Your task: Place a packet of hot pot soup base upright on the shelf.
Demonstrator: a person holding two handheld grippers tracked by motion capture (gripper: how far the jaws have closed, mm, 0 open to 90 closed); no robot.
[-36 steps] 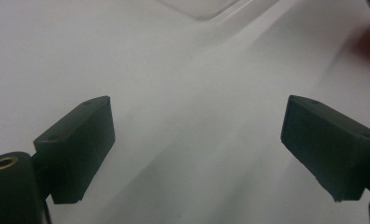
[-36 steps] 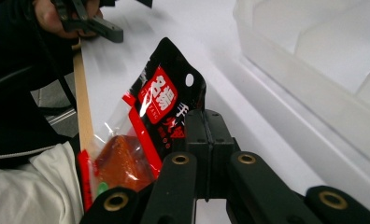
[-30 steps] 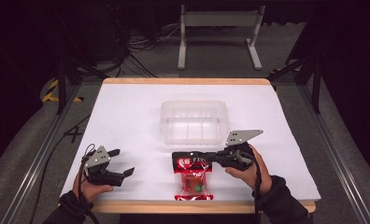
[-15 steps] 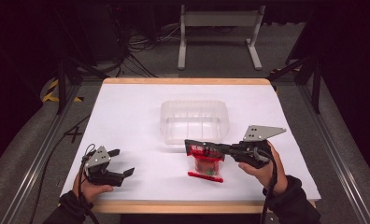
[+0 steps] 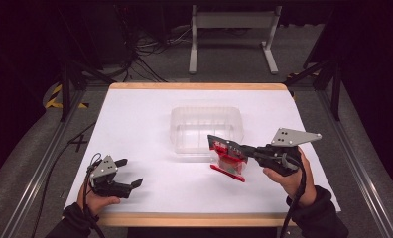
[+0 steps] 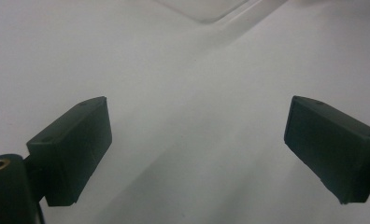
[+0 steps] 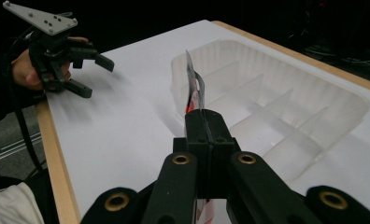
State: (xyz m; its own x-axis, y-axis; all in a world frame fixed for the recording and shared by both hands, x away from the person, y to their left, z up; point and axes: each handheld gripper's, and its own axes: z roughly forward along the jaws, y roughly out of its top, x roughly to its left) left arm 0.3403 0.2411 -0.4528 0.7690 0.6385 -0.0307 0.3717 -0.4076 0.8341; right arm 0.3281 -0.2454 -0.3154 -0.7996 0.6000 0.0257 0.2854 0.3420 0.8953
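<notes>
A red and clear snack packet [image 5: 228, 159] hangs in the air just in front of the clear plastic tray [image 5: 204, 115], pinched at its top edge. My right gripper [image 5: 232, 148] is shut on that packet; in the right gripper view the packet [image 7: 193, 89] sticks up from the closed jaws, with the divided tray [image 7: 286, 93] just beyond. My left gripper [image 5: 130, 173] rests low at the table's front left, open and holding nothing. In the left gripper view its two fingers [image 6: 73, 149] stand wide apart over the white tabletop.
The white table [image 5: 135, 124] has a wooden front edge [image 5: 184, 219]. The tray's corner [image 6: 206, 7] shows at the top of the left gripper view. A metal stand [image 5: 231, 29] and cables lie on the floor behind the table.
My right gripper has lifted the packet off the table and carried it right and toward the tray. The left gripper has stayed where it was.
</notes>
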